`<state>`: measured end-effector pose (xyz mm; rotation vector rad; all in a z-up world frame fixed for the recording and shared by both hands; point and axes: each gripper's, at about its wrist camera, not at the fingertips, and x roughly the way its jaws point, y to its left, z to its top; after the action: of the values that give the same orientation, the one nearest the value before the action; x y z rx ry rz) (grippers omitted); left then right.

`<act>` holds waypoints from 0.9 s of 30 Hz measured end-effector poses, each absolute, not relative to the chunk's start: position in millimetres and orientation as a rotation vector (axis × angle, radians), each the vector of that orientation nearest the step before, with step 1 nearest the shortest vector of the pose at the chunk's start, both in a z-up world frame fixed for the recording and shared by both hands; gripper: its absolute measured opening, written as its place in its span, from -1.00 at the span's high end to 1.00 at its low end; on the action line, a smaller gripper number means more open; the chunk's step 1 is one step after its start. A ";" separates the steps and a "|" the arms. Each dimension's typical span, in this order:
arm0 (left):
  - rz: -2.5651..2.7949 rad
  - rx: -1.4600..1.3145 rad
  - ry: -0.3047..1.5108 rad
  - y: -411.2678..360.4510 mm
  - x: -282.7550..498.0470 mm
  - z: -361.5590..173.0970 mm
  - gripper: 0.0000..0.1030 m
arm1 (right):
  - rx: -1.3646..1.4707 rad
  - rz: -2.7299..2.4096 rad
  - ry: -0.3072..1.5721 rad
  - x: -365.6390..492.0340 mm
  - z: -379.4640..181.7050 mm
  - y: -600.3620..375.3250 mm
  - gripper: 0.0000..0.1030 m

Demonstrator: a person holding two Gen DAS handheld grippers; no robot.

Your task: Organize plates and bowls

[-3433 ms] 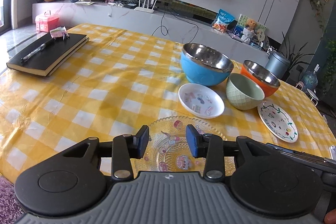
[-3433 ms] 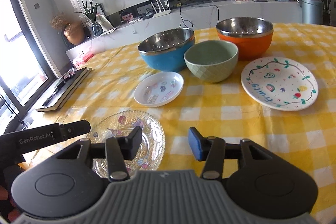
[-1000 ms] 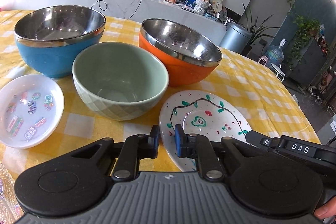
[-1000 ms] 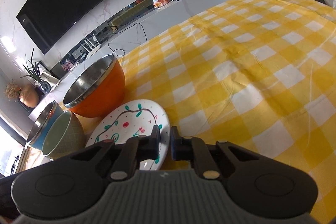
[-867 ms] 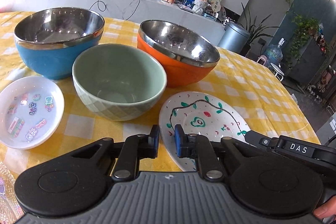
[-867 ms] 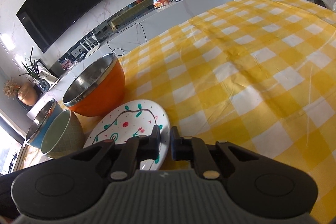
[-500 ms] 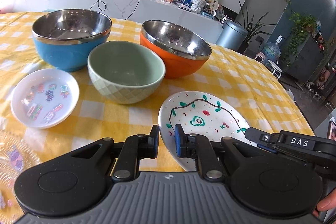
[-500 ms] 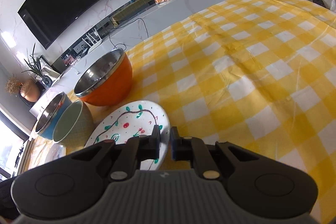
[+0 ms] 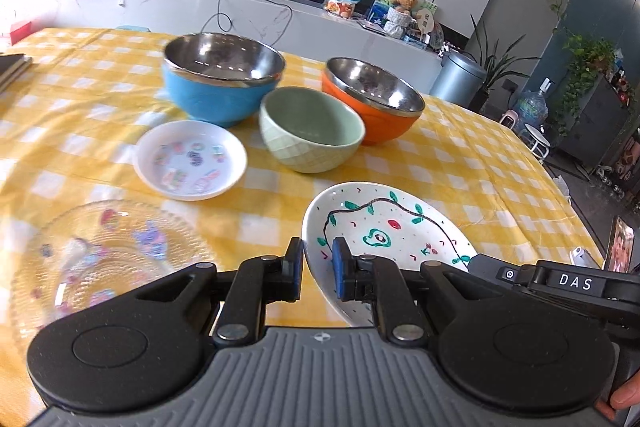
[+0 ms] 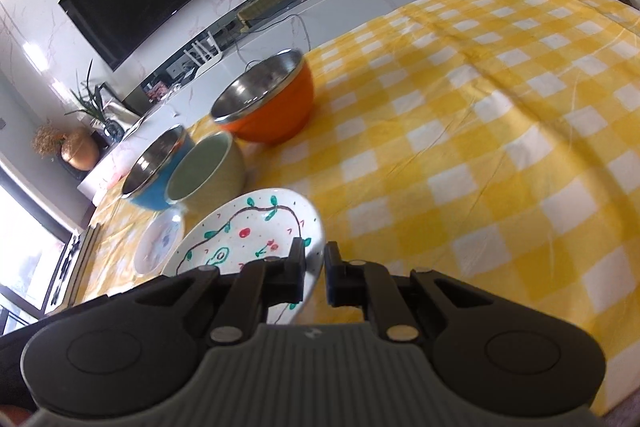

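Note:
Both grippers hold the white painted plate (image 9: pixel 384 227), lifted above the yellow checked table. My left gripper (image 9: pixel 317 269) is shut on its left rim. My right gripper (image 10: pixel 315 269) is shut on its right rim; the plate (image 10: pixel 244 235) shows there too. A clear glass plate (image 9: pixel 100 251) lies at the left. A small white sticker plate (image 9: pixel 190 159) lies beyond it. A green bowl (image 9: pixel 312 129), a blue steel-lined bowl (image 9: pixel 220 79) and an orange steel-lined bowl (image 9: pixel 372 99) stand behind.
The yellow checked tablecloth (image 10: pixel 480 147) stretches to the right in the right wrist view. A dark book (image 9: pixel 12 65) lies at the far left edge. A white counter with a TV above it runs behind the table.
The painted plate has risen and moved left with both grippers on it. The bowls now look farther away and the glass plate has come into the left wrist view.

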<state>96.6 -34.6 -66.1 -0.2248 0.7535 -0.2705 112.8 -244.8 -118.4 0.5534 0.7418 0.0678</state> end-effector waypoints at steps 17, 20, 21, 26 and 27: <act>-0.148 -0.372 0.708 68.9 50.8 -50.0 0.68 | 0.491 0.231 0.809 92.1 -101.3 -149.3 0.85; -0.120 -0.370 0.696 80.4 48.9 -49.1 0.68 | 0.479 0.254 0.817 94.4 -99.6 -133.6 0.85; -0.109 -0.368 0.694 83.6 48.7 -49.2 0.68 | 0.472 0.261 0.820 95.5 -99.1 -128.5 0.85; -0.072 -0.383 0.706 100.1 48.9 -56.8 0.68 | 0.446 0.277 0.841 102.5 -101.1 -106.0 0.85; -0.069 -0.389 0.709 102.7 49.2 -58.6 0.68 | 0.440 0.278 0.845 104.1 -102.0 -102.7 0.85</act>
<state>49.2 102.7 -58.6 -0.3890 0.7092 -0.0688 104.1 -102.7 -102.0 0.4398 0.8449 0.2782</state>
